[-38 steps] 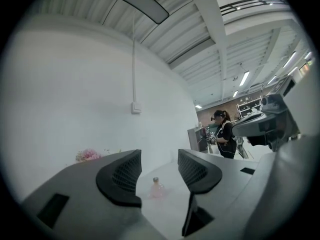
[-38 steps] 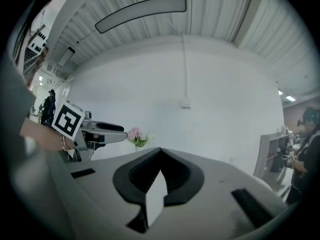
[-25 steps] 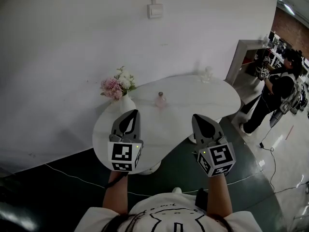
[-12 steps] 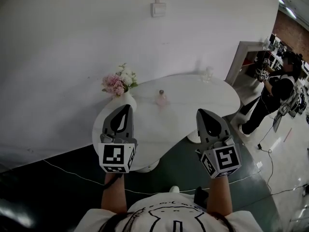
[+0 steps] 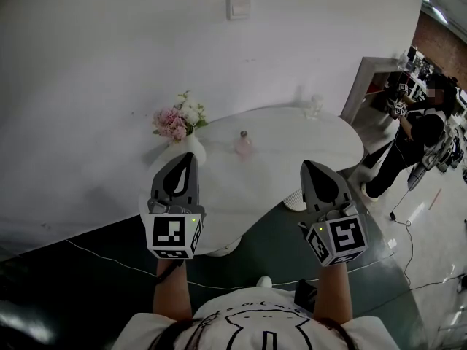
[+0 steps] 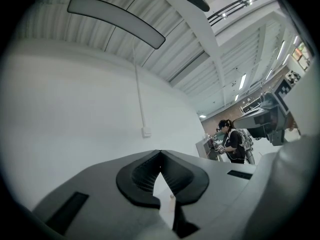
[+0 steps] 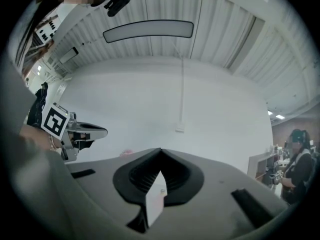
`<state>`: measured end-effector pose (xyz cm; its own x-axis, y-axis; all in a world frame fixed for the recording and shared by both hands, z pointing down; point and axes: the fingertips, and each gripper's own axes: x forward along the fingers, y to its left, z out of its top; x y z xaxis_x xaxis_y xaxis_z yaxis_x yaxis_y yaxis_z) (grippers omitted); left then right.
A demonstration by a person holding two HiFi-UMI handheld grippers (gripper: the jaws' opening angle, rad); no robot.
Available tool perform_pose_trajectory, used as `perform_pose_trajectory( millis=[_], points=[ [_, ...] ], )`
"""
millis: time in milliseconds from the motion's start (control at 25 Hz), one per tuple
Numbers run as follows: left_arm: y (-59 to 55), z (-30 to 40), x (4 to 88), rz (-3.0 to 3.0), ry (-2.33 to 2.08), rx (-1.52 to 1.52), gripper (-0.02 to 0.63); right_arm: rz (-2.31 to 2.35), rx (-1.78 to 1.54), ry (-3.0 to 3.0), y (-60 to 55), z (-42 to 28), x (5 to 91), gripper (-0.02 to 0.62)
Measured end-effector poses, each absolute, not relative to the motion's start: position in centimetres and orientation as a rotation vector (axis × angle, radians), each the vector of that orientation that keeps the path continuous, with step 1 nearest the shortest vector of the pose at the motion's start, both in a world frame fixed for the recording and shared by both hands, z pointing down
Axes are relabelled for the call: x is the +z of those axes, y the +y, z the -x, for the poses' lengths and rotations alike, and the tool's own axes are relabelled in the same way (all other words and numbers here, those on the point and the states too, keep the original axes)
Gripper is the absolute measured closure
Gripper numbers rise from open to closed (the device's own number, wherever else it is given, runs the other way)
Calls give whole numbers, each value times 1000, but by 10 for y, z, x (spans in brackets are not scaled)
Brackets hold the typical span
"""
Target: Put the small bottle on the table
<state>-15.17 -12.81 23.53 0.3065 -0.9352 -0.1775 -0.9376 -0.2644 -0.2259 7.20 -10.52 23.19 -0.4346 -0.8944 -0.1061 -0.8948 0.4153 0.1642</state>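
Head view: closed, empty tongs above a glossy white rounded table [image 5: 299, 148].
Left tongs [image 5: 188, 157] and right tongs [image 5: 309, 166] are both pressed together; the small pink bottle [image 5: 243, 144] stands mid-frame on the table; pale flowers [image 5: 177, 120] fill a white vase [image 5: 187, 152].

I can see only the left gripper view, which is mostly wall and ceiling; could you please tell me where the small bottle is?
Observer: In the head view the small bottle stands upright on the white table, beyond the left gripper and the right gripper, and touches neither.
Operator: Thank you. Is anything near it?
Observer: A vase of flowers stands at the table's left edge, left of the bottle and apart from it.
Operator: Is the right gripper carrying anything?
Observer: No. In the right gripper view its jaws are together with nothing between them.
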Motion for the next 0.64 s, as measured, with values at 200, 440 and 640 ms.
perform_pose_trajectory(
  millis=[200,440,640],
  points=[
    [-131,160,235,2286,1721,21,601,1695,322,2630,-108,-79,230,603],
    [-133,166,236,2279,1752,17,601,1714,338,2621,-111,-87,227,603],
    [-134,167,238,2280,1756,12,601,1718,349,2624,-112,-89,227,603]
  ],
)
